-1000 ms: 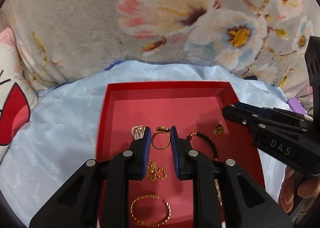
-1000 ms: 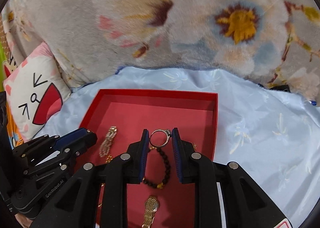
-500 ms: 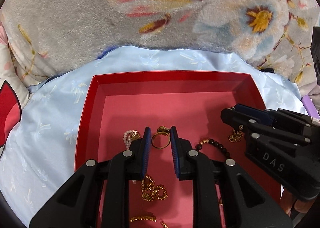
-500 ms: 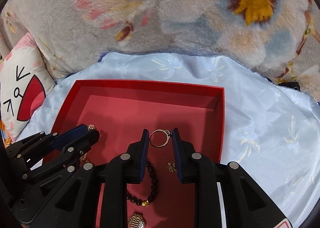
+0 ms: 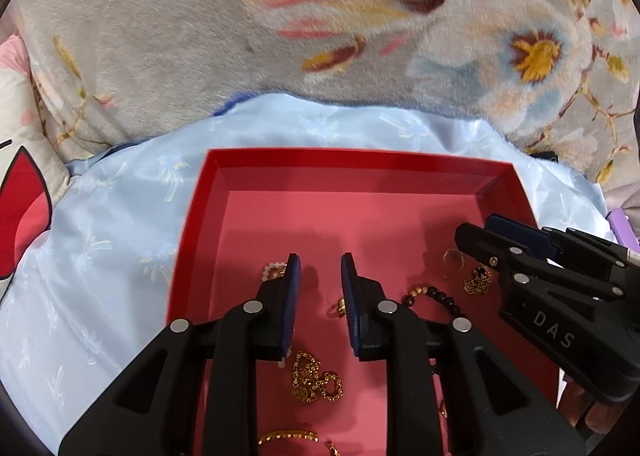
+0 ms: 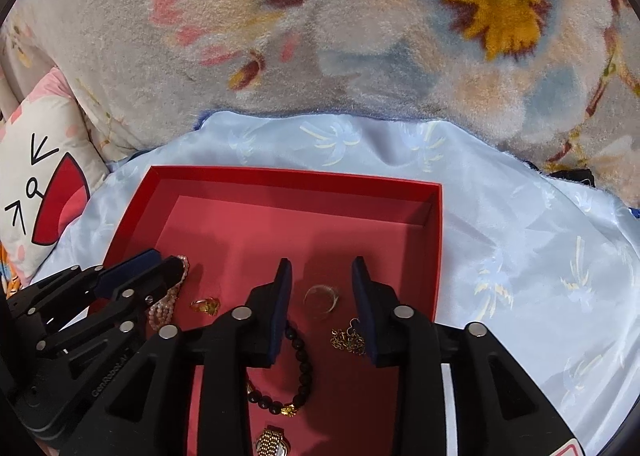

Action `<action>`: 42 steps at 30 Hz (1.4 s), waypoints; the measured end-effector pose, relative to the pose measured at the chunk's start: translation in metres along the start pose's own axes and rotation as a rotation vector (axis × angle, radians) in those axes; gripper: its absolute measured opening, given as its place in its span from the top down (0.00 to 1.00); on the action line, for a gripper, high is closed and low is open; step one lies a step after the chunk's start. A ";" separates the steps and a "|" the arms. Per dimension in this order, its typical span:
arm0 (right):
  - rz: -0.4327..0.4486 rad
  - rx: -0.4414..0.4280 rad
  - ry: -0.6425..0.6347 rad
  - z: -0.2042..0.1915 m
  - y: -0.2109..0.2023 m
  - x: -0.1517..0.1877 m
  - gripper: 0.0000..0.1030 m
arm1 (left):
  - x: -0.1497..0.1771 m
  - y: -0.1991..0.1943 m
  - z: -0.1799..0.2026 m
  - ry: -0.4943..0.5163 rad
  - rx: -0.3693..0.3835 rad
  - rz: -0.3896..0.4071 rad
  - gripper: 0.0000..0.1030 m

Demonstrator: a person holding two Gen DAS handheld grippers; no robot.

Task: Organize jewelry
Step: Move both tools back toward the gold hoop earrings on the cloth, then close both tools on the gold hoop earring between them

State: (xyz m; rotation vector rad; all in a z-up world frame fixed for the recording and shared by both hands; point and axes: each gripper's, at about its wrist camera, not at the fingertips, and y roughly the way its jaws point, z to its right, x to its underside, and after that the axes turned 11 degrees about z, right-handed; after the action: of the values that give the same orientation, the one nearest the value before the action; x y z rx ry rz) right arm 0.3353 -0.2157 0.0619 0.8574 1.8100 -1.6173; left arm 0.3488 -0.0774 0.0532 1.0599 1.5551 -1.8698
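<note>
Both pairs of jaws stand released over the red tray (image 5: 208, 224), which sits on a pale blue satin cloth (image 6: 520, 240) spread over a bed with a flowered blanket (image 6: 280, 36). The right gripper (image 6: 322, 276) has its jaws parted with nothing between the pads; the silver ring (image 6: 321, 297) lies flat on the tray floor just beyond and between the tips, slightly blurred. A dark bead bracelet (image 6: 300, 368) lies under the inner jaw, back toward the wrist, and a fine gold chain (image 6: 347, 338) is bunched beside the outer jaw. The left gripper (image 5: 320, 276) is likewise parted and empty, with a gold ring (image 5: 338, 305) lying against the inside of its right-hand jaw, a pearl piece (image 5: 271, 271) just outside the other jaw, and a tangled gold chain (image 5: 314, 378) lower down between the arms. All of this looks very light and hard, and I judge the rings slippery: smooth round metal that would likely skate or flip if pinched off-centre. Taking a ring across its band, jaws on opposite sides of the hoop, seems safest. The chains are limp and will likely trail and snag neighbours, so a pinch at the bunched middle should lift more cleanly than at a loose end. The bead bracelet is flexible but holds its loop; a grip across a few beads should serve.
</note>
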 end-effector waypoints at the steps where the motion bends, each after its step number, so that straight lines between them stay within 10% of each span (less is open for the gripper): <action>1: 0.003 0.004 -0.003 -0.001 -0.001 -0.001 0.66 | -0.001 -0.003 0.000 0.001 0.000 0.006 0.81; 12: 0.086 -0.024 -0.042 0.003 -0.067 0.006 0.65 | 0.007 -0.049 -0.009 0.019 -0.010 0.054 0.81; 25: 0.147 -0.037 -0.050 0.025 -0.201 0.109 0.57 | 0.087 -0.151 -0.006 0.062 0.038 0.083 0.74; 42: 0.043 -0.014 -0.040 0.018 -0.216 0.226 0.57 | 0.209 -0.187 0.048 0.135 0.148 -0.025 0.62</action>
State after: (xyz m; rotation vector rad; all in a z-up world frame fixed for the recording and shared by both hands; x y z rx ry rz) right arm 0.0249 -0.2267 0.0244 0.8461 1.7620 -1.5820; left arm 0.0707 -0.0565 -0.0019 1.2605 1.5289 -1.9922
